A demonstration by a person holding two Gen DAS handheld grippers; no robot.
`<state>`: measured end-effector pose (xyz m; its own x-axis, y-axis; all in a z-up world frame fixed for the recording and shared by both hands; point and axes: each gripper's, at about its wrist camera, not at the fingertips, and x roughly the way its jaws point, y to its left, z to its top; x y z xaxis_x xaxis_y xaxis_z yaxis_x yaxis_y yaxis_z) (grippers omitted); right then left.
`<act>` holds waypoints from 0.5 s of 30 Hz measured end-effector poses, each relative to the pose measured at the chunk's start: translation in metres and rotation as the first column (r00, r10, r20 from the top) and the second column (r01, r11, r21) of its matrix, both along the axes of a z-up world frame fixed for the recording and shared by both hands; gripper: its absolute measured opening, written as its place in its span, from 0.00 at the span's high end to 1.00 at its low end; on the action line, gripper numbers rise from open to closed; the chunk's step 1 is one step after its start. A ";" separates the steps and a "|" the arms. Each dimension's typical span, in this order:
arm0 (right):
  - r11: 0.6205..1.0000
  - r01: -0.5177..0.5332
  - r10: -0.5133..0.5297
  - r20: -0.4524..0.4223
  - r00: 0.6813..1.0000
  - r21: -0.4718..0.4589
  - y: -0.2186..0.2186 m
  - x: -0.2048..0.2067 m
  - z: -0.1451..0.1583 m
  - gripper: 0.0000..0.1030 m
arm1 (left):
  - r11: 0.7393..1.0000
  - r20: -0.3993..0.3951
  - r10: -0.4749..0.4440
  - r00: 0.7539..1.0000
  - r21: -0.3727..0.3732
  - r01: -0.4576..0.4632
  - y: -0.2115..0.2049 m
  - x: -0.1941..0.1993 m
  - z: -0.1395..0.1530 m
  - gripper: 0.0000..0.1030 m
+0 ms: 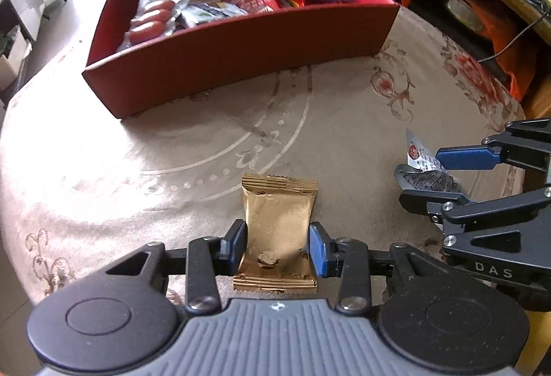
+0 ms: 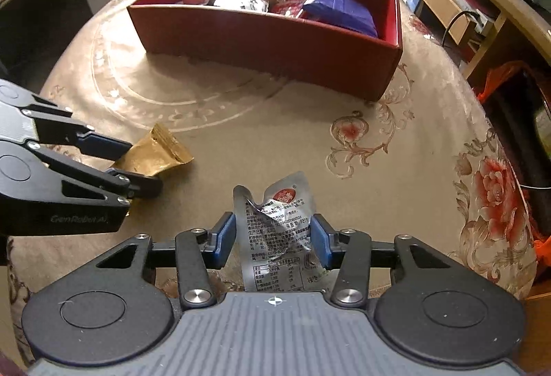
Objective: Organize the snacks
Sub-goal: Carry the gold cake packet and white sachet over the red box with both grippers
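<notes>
1. Left wrist view: the left gripper (image 1: 278, 246) clenched a gold packet (image 1: 277, 231) on the tablecloth (image 1: 172, 169), nearer than the red box (image 1: 241, 45) of snacks.
2. Right wrist view: the right gripper (image 2: 273, 240) grasped a crumpled silver packet (image 2: 275, 231), also short of the red box (image 2: 268, 41).

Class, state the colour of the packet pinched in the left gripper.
Shiny gold: the packet in the left gripper shows best in the left wrist view.
</notes>
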<state>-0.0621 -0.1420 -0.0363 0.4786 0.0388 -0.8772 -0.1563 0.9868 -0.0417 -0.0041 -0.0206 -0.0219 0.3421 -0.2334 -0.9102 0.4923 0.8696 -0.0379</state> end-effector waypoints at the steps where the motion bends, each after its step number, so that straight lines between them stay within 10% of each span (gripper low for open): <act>1: 1.000 0.001 -0.001 0.003 1.000 -0.002 0.001 0.000 0.001 0.47 | 1.000 0.009 0.001 1.000 0.000 -0.001 0.001 -0.002 0.002 0.63; 15: 1.000 0.027 -0.027 0.065 0.998 0.006 0.004 -0.003 0.013 0.47 | 0.999 0.084 0.050 0.995 -0.009 -0.049 0.009 -0.009 0.017 0.63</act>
<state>-0.0653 -0.1382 -0.0233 0.5354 0.0295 -0.8441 -0.1270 0.9908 -0.0460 -0.0129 -0.0113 -0.0052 0.4290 -0.2201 -0.8761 0.4503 0.8928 -0.0038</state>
